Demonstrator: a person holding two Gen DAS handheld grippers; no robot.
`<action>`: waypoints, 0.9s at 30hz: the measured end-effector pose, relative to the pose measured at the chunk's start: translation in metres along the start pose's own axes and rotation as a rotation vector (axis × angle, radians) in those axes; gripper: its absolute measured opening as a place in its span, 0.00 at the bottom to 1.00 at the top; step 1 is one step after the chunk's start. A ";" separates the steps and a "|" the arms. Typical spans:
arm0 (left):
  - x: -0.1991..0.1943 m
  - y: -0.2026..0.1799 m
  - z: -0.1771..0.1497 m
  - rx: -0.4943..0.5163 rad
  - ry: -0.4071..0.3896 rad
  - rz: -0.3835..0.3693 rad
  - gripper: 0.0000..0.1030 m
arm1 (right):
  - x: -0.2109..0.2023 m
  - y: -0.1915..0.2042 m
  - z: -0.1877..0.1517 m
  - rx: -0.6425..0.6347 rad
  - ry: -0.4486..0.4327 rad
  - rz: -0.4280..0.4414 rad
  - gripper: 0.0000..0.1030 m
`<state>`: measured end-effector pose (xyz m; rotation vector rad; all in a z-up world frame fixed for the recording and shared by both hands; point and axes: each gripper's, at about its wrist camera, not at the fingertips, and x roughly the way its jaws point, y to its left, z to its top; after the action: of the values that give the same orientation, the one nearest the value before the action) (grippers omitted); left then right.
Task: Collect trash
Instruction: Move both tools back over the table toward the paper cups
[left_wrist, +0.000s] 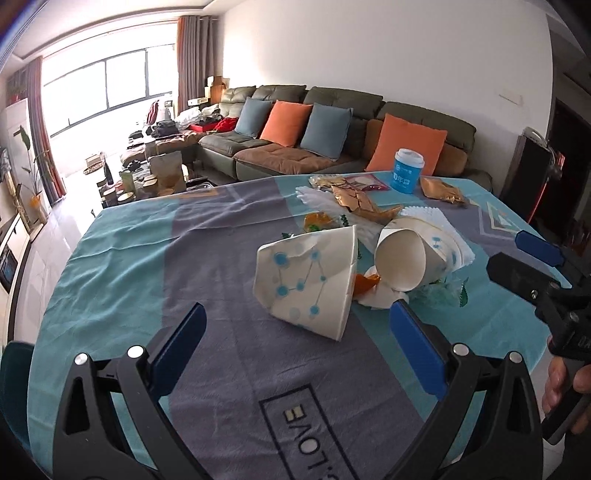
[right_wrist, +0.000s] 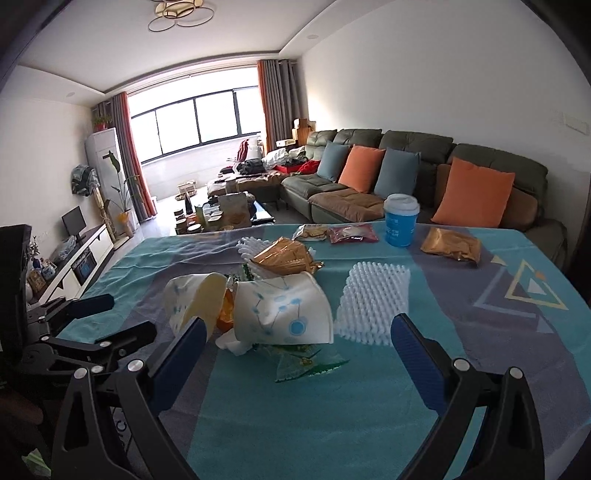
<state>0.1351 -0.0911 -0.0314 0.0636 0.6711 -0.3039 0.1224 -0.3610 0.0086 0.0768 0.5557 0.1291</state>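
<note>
The left gripper (left_wrist: 295, 347) hovers low over the counter (left_wrist: 122, 266) with its fingers (left_wrist: 177, 343) spread wide and nothing between them; just ahead of the gap, slightly toward the right finger, lies a crushed paper cup (left_wrist: 306, 280) printed with blue dots, tipped on its side with its long axis running roughly across the line of the fingers and its flattened mouth toward the left. By my reading this cup is the piece the left gripper is lined up for, and a short forward reach would bring the fingers around it. The right gripper (right_wrist: 299, 354) is likewise spread and empty, and straight ahead of its gap lies a second paper cup (right_wrist: 284, 310), also on its side, with its open mouth toward the left gripper. The two cups lie just beside each other, with an orange wrapper (left_wrist: 364, 284) and a crumpled white tissue (left_wrist: 380, 297) wedged between and under them, so closing on one cup may drag these scraps along. Just beyond the right gripper's right finger sits a white foam net (right_wrist: 373, 299), and a clear green-printed wrapper (right_wrist: 306, 363) lies flat between its fingers, nearer than the cup. Farther out lie a gold foil wrapper (right_wrist: 288, 258), a red snack packet (right_wrist: 352, 234), another gold packet (right_wrist: 450, 245) and an upright blue lidded cup (right_wrist: 400, 219), well apart from both pairs of fingers.
</note>
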 end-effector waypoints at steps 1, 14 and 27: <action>0.005 -0.001 0.001 0.009 0.012 0.004 0.95 | 0.001 0.000 0.000 0.002 0.003 0.007 0.94; 0.048 0.006 0.012 0.006 0.105 -0.021 0.95 | 0.040 0.011 0.016 -0.026 0.062 0.062 0.94; 0.074 0.018 0.015 -0.053 0.151 -0.065 0.95 | 0.071 0.005 0.015 -0.001 0.128 0.076 0.94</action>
<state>0.2039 -0.0954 -0.0662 0.0144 0.8321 -0.3465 0.1899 -0.3468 -0.0150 0.0888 0.6802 0.2097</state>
